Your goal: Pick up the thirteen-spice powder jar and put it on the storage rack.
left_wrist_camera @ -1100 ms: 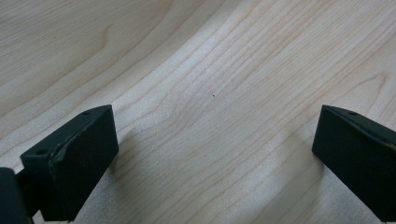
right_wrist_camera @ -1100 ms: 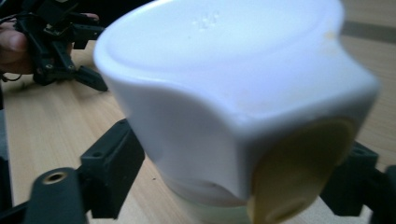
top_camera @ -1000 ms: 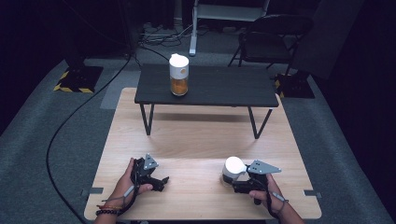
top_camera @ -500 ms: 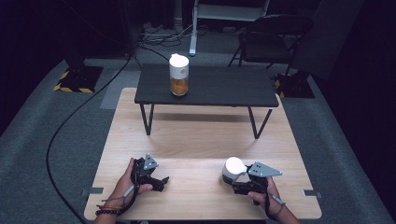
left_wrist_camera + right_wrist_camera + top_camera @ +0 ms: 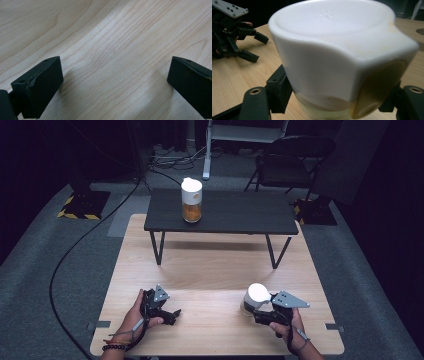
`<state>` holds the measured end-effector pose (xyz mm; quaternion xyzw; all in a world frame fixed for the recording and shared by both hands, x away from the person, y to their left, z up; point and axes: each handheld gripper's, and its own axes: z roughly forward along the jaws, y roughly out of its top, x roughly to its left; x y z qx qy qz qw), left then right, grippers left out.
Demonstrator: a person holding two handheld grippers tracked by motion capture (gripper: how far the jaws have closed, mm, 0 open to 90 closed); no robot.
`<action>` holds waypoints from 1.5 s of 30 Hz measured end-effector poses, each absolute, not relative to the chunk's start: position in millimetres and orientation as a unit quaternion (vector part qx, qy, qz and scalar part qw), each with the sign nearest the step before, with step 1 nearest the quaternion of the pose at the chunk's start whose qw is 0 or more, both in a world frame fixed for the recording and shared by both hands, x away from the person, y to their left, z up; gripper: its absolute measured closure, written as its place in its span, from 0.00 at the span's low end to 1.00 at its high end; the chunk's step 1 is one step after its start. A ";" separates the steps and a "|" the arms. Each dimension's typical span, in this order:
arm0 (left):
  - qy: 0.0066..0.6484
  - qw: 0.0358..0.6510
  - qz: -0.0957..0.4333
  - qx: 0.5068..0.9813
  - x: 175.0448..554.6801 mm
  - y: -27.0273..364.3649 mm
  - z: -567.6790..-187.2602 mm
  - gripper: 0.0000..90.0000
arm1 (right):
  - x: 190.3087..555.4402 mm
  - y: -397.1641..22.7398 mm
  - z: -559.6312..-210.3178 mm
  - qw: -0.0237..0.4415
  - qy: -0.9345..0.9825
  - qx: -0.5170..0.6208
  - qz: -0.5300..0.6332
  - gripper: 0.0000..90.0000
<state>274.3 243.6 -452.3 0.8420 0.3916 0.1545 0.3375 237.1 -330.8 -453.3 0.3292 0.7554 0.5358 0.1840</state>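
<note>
White-lidded jar: sits between the right gripper's jaws, upright on the wooden table, jaws pinching its lower body.
Right hand: wrapped round that gripper, just behind the jar.
Left gripper: well off to the jar's side, jaws spread wide over bare wood, nothing between them.
Second jar: far beyond both grippers, amber inside, standing on the dark bench.

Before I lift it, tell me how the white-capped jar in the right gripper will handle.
The jar looks rigid, so it probably won't give between the right gripper's jaws. Its wide white cap sits above the jaws, so it may tip if lifted fast. The smooth, glossy wall might slip.
</note>
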 end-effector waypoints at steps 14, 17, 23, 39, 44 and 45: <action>0.392 0.338 0.155 0.842 274.3 243.7 -452.3 0.00 | 231.0 -336.6 -445.2 0.204 0.745 0.352 0.529 0.33; 0.392 0.338 0.155 0.842 274.3 243.7 -452.3 0.00 | 229.8 -337.8 -443.7 0.208 0.744 0.356 0.527 0.33; 0.391 0.337 0.155 0.842 274.3 243.7 -452.3 0.00 | 228.6 -337.0 -439.0 0.213 0.740 0.367 0.522 0.33; 0.392 0.338 0.155 0.842 274.3 243.7 -452.3 0.00 | 228.8 -332.9 -417.0 0.229 0.729 0.384 0.519 0.33; 0.392 0.338 0.154 0.842 274.3 243.7 -452.3 0.00 | 230.6 -331.6 -405.9 0.239 0.726 0.388 0.515 0.33; 0.392 0.338 0.155 0.842 274.3 243.7 -452.4 0.00 | 230.4 -331.4 -403.4 0.242 0.724 0.389 0.515 0.33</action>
